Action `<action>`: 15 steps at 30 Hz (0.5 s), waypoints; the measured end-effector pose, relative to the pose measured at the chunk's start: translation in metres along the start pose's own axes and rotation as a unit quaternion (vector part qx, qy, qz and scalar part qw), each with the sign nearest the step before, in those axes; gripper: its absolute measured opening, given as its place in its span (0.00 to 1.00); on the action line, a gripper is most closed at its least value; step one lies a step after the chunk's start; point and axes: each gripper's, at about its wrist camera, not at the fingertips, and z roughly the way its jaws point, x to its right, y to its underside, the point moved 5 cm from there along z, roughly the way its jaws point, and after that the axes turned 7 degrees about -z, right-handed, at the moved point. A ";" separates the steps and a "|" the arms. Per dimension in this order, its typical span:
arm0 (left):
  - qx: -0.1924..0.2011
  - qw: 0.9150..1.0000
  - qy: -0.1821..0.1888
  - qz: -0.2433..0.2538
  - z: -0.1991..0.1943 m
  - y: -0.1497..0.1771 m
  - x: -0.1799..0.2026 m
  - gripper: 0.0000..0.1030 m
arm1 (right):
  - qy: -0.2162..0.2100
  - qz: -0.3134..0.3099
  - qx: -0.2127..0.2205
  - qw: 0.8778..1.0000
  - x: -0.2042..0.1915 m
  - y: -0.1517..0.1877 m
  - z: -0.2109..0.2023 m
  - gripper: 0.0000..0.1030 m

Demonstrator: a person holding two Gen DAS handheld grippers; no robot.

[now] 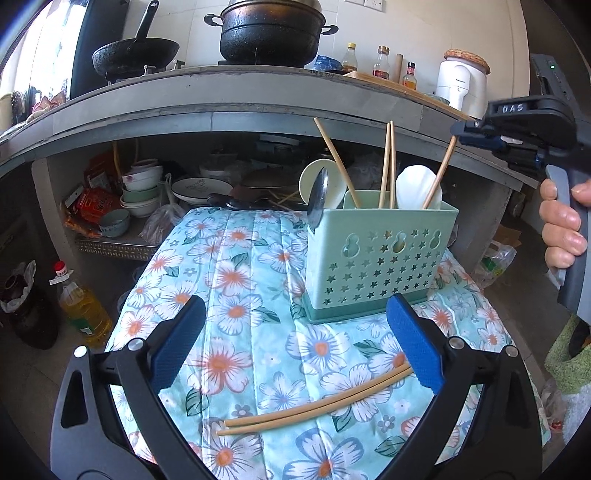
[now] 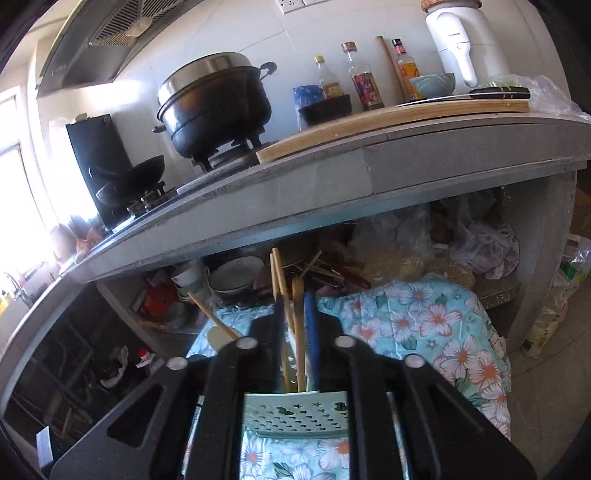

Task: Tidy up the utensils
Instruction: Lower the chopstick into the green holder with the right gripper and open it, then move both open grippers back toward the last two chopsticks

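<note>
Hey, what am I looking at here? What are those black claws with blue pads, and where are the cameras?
A person holds a gripper in each hand; a fisheye camera on each looks along its jaws. The left view shows the left gripper, jaws wide open, over two chopsticks on the floral cloth, near a green utensil holder. The right view shows the right gripper, jaws slightly apart around a chopstick standing in that holder.

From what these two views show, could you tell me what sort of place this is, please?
Most likely a home kitchen: a black stockpot and a wok sit on a gas stove, sauce bottles line the counter, and bowls are stacked on the shelf beneath.
</note>
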 end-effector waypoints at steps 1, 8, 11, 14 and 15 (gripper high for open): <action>-0.001 1.000 -0.001 0.001 0.000 0.000 0.000 0.92 | 0.004 -0.002 0.009 1.000 0.001 -0.002 -0.006 0.36; -0.002 1.000 -0.004 0.000 0.000 0.000 0.001 0.92 | 0.015 0.013 0.068 0.997 0.018 -0.011 -0.063 0.45; -0.002 1.000 -0.004 0.004 -0.002 0.001 0.004 0.92 | 0.012 0.033 0.083 0.996 0.033 0.000 -0.092 0.48; -0.004 1.000 0.000 0.008 -0.005 0.002 0.009 0.92 | 0.017 0.044 0.070 0.996 0.046 0.023 -0.109 0.56; -0.005 1.000 0.003 0.009 -0.006 0.003 0.011 0.92 | 0.018 0.047 0.061 0.997 0.049 0.033 -0.111 0.58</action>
